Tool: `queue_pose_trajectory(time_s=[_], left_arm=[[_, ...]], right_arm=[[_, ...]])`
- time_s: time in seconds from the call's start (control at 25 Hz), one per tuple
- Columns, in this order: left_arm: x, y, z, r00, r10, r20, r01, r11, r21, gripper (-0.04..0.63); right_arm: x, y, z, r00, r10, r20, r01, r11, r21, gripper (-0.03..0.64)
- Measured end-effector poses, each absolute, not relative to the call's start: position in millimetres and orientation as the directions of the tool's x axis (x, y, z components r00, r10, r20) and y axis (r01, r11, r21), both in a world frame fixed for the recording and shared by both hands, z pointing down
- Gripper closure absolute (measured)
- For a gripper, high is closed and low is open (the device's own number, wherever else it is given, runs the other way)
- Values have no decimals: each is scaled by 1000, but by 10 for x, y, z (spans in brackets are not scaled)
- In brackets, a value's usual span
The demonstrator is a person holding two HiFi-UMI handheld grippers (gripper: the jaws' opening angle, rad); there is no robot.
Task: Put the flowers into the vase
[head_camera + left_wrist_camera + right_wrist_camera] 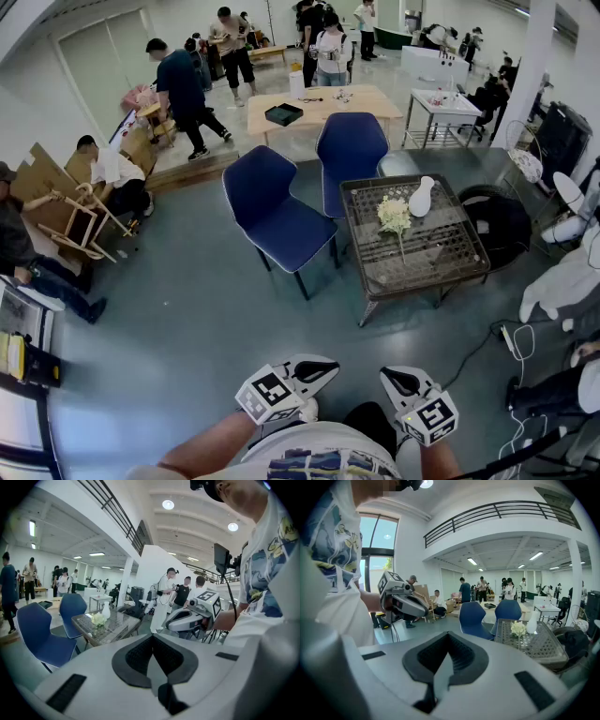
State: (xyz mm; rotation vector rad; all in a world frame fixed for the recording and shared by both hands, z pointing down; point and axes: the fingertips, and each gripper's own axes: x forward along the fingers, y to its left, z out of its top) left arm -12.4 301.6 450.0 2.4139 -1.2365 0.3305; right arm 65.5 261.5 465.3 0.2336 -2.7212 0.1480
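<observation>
A bunch of white flowers (394,215) lies on the dark wicker table (441,258) a few steps ahead, its stem toward me. The white vase (421,197) stands just behind it on the same table. Both also show small in the left gripper view, flowers (98,619) and vase (107,611), and in the right gripper view, flowers (518,628) and vase (531,623). My left gripper (323,366) (152,637) and right gripper (392,378) (447,641) are held close to my body, far from the table. Both are shut with nothing in them.
Two blue chairs (281,220) (350,150) stand left of and behind the wicker table. A black round seat (497,220) is at its right. Cables (511,342) lie on the floor at the right. A wooden table (323,105) and several people are farther back.
</observation>
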Motion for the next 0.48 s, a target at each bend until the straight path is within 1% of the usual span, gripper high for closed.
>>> queue_pose_trajectory(time_s=[0.12, 0.28, 0.48], left_arm=[[-285, 2912, 4519, 598, -706, 380, -801, -544, 249, 586], [-322, 2693, 4589, 615, -699, 364, -788, -552, 273, 586], [-266, 2061, 4683, 616, -675, 405, -785, -564, 255, 586]], right_arm=[[537, 2538, 4702, -897, -175, 405, -226, 971, -82, 606], [543, 2347, 4779, -889, -183, 421, -248, 963, -106, 606], [596, 1702, 4709, -889, -217, 404, -283, 953, -110, 606]])
